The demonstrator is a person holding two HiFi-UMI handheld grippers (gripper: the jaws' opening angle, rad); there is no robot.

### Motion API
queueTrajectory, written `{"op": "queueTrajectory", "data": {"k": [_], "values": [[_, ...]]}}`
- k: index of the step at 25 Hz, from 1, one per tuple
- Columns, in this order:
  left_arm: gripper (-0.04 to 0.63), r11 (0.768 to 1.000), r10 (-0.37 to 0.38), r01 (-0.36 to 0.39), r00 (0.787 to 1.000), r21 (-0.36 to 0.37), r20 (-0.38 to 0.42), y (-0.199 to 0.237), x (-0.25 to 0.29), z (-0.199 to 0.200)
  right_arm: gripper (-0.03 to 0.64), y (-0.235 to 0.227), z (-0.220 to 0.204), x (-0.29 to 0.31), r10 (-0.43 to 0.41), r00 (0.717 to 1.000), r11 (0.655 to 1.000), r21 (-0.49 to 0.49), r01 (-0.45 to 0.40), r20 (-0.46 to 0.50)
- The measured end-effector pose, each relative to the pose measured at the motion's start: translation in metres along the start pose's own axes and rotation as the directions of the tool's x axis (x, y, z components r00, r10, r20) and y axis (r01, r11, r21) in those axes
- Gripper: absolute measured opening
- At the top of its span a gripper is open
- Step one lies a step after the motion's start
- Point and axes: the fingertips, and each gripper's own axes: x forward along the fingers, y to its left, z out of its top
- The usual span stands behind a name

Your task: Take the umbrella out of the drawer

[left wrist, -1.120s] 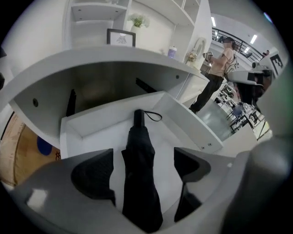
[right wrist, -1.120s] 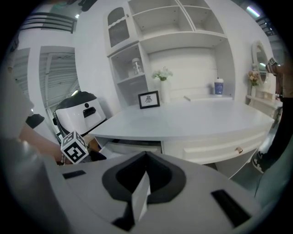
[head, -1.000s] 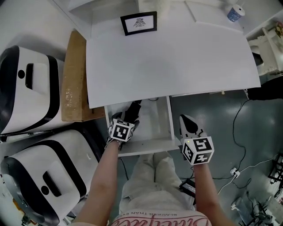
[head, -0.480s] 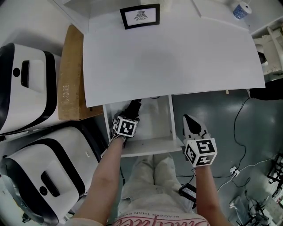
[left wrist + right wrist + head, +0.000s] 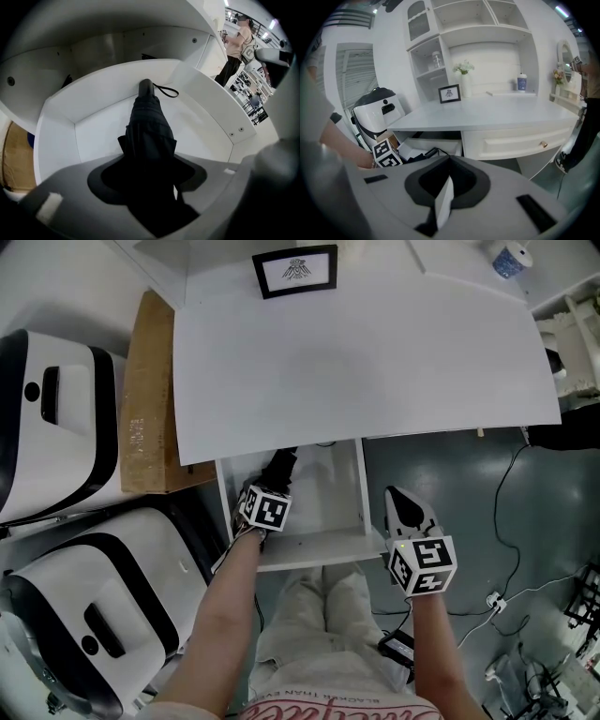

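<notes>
My left gripper (image 5: pixel 274 482) has just been closing and now squeezes the black umbrella (image 5: pixel 149 126) in the white drawer (image 5: pixel 206 117), and my right gripper (image 5: pixel 401 499) is pinched together, holding nothing.

Open white drawer (image 5: pixel 96 133) — black umbrella (image 5: pixel 148 125)

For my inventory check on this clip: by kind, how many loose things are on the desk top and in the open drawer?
picture frame: 1
cup: 1
vase of flowers: 1
umbrella, in the drawer: 1
Total: 4
</notes>
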Motion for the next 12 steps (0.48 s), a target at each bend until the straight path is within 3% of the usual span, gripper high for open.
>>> {"op": "queueTrajectory", "data": {"k": [5,12], "values": [[0.240,0.999,-0.011,0.012,1.000,0.043,-0.009,-0.006,0.000,-0.001,0.006,0.001,0.001,-0.004,-0.001,1.000,1.000,-0.005,0.002,0.009],[0.239,0.982,-0.033,0.033,0.999,0.185,-0.003,-0.027,-0.005,0.007,0.006,-0.006,0.005,-0.015,-0.013,1.000,1.000,-0.004,0.013,0.026]]}}
